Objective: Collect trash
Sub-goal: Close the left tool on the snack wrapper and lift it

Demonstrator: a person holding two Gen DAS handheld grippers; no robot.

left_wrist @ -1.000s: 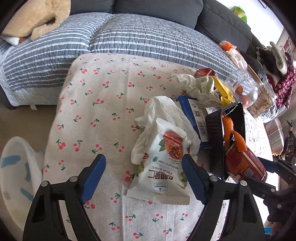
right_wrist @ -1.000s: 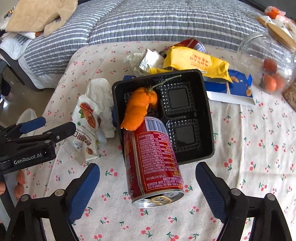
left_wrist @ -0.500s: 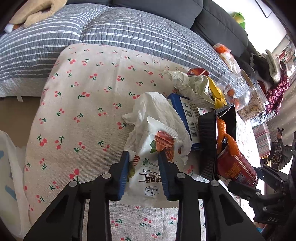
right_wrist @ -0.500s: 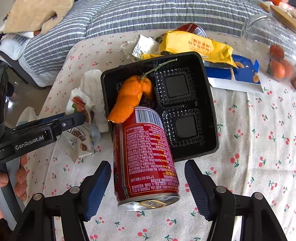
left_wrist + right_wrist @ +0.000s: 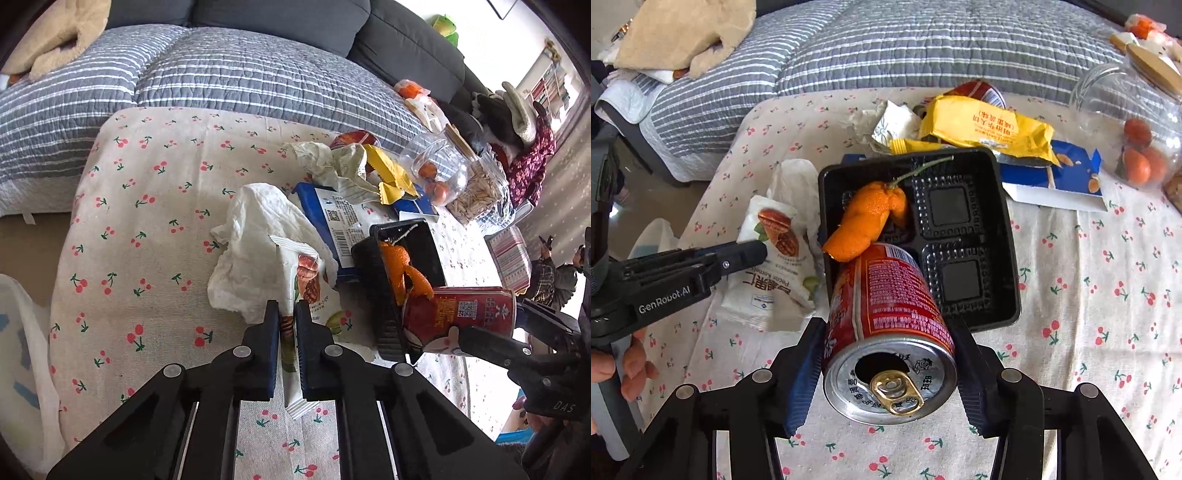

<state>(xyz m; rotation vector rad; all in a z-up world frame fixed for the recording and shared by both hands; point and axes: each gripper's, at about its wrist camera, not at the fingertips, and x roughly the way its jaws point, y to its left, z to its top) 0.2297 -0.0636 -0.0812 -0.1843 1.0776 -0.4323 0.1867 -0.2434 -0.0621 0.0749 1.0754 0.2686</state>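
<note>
A white pecan snack packet (image 5: 308, 284) (image 5: 775, 243) lies on the cherry-print cloth against a crumpled white tissue (image 5: 255, 240). My left gripper (image 5: 287, 310) (image 5: 753, 253) is closing, and its pads pinch the packet's near end. A red drink can (image 5: 890, 291) (image 5: 461, 306) leans on the near rim of a black plastic tray (image 5: 1008, 221) that holds orange peel (image 5: 871, 218). My right gripper (image 5: 888, 326) is closing too, with its pads touching both sides of the can by its opened top.
Behind the tray lie a yellow wrapper (image 5: 986, 125), a blue packet (image 5: 1071, 166), crumpled paper (image 5: 894, 122) and another red can (image 5: 979, 90). A glass jar (image 5: 1126, 122) stands at the right. A striped sofa cushion (image 5: 221, 74) borders the far edge. A white bag (image 5: 18, 350) sits low left.
The left jaws went from wide apart to pinched on the snack packet. The right jaws narrowed onto the red can, whose opened top now sits closer to the camera.
</note>
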